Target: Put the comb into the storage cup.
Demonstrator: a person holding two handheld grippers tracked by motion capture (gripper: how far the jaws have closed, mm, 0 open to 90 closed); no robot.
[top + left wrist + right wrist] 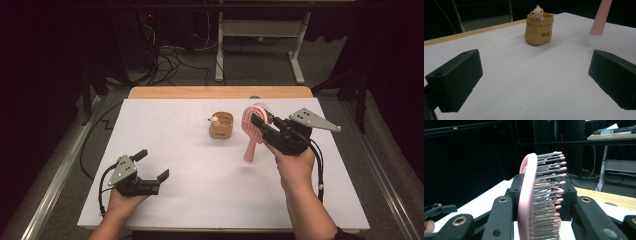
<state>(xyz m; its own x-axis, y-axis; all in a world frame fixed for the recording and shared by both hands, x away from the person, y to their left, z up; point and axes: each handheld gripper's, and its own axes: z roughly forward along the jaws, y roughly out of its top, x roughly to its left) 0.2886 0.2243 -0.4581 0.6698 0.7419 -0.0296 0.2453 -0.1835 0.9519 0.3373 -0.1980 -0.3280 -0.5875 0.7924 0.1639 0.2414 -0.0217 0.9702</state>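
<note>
Right gripper [260, 122] clamped on the head of a pink hairbrush [252, 131]; in the right gripper view the jaws press the brush [527, 195] from back and bristle side, grey bristles with pink tips pointing to that view's right. No writing readable on the brush. In the high view the brush hangs held above the table [200, 170], head up, handle slanting down toward the surface; whether the handle end touches cannot be told. Right hand [295, 162] comes in from the bottom edge, forearm angled up and left, gripper pointing away from the person, grey plate on top. Just left of the brush, apart from it, stands a small tan pouch-shaped cup [221, 125] with a little bear figure [537, 13] peeking over its rim; dark script on its front, too small to read with certainty. Left gripper [152, 167] rests low at the near left of the table, jaws standing wide with nothing between them, pointing toward the cup [539, 30]; left hand [125, 197] beneath it near the table's front edge.
</note>
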